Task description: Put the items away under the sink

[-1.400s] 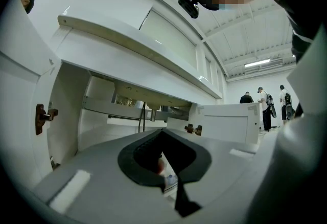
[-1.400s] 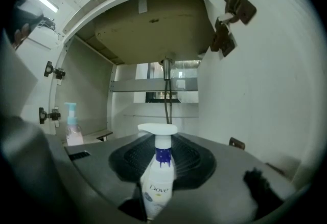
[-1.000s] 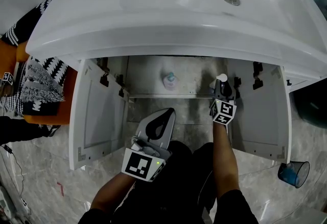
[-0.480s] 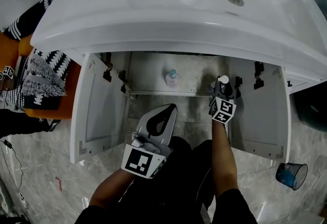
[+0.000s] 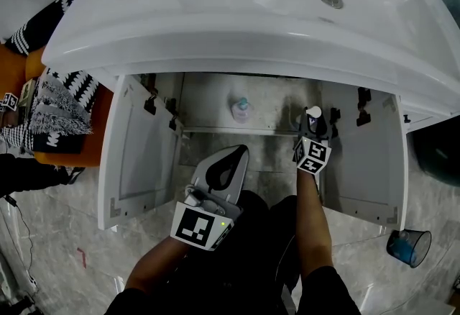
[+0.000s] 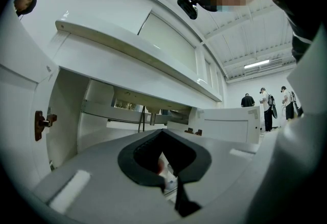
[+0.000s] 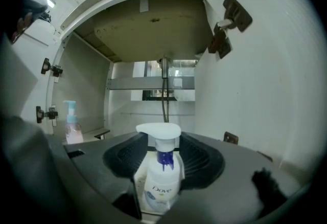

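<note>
A person knelt before a glossy white sink basin (image 5: 215, 19) whose cabinet beneath stood with both white doors swung wide, the left door (image 5: 136, 155) and the right door (image 5: 366, 155).

The right gripper (image 5: 314, 126) reached level into the right side of the cabinet. Its jaws had just been opening and stood wide apart. A white plastic Dove pump bottle with a blue neck (image 7: 162, 172) stood upright between them, with no pad seen pressing on it, close to the cabinet's right wall.

Farther back on the left, a pale pink bottle with a light-blue pump (image 5: 241, 109) stood on the cabinet's shelf, well apart from the Dove bottle.

The left gripper (image 5: 239, 155) hung level outside the cabinet, in front of its opening, its jaw tips closed together with nothing held.

On the grey marbled floor (image 5: 72, 234), a blue translucent cup (image 5: 410, 245) lay beyond the right door.
</note>
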`<state>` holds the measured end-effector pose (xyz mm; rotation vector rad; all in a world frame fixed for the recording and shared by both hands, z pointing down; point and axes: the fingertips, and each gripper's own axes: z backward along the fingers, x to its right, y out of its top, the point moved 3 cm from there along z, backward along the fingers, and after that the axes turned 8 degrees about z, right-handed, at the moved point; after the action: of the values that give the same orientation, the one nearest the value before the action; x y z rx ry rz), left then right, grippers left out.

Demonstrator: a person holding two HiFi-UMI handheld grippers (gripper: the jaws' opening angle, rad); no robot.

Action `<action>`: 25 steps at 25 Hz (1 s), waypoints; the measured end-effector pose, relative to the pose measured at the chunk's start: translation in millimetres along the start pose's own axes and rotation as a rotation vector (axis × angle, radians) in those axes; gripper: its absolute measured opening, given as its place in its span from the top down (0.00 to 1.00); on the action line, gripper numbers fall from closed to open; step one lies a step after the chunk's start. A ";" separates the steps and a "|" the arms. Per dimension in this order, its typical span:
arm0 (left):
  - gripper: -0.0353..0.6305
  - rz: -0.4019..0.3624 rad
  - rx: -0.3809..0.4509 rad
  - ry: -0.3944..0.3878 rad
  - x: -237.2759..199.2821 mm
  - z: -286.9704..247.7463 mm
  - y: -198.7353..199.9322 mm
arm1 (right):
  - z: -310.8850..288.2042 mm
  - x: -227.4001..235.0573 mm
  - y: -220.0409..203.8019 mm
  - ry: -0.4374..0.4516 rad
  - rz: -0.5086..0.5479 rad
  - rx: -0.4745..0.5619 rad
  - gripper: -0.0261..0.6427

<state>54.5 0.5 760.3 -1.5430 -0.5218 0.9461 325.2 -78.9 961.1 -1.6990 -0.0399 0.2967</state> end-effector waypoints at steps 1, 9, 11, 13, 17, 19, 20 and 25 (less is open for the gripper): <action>0.94 0.001 0.000 0.000 0.4 -0.4 0.5 | 0.6 0.5 -0.2 0.001 -0.001 -0.003 0.66; 0.94 0.003 0.011 -0.014 4.3 -8.4 4.7 | 4.4 1.1 -1.0 0.020 0.004 -0.013 0.64; 0.94 0.007 0.007 -0.016 5.1 -9.8 3.1 | 5.8 0.3 -0.5 0.023 0.012 -0.015 0.64; 0.94 0.008 0.002 -0.018 6.3 -11.2 1.4 | 8.2 -0.6 -0.1 0.024 0.019 -0.014 0.64; 0.94 0.009 0.005 -0.022 6.4 -14.2 2.6 | 13.3 -1.7 1.1 0.023 0.021 -0.015 0.63; 0.94 0.014 0.006 -0.020 5.5 -15.8 3.0 | 14.7 -2.2 2.0 0.023 0.020 -0.016 0.63; 0.94 0.016 0.007 -0.019 5.6 -16.5 3.2 | 15.5 -2.2 2.0 0.021 0.022 -0.017 0.63; 0.94 0.019 0.005 -0.031 9.3 -21.3 5.1 | 20.0 -0.3 2.7 0.010 0.021 -0.028 0.63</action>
<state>76.0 -6.1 752.4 -1.5330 -0.5272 0.9862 320.1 -60.0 956.2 -1.7292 -0.0188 0.3044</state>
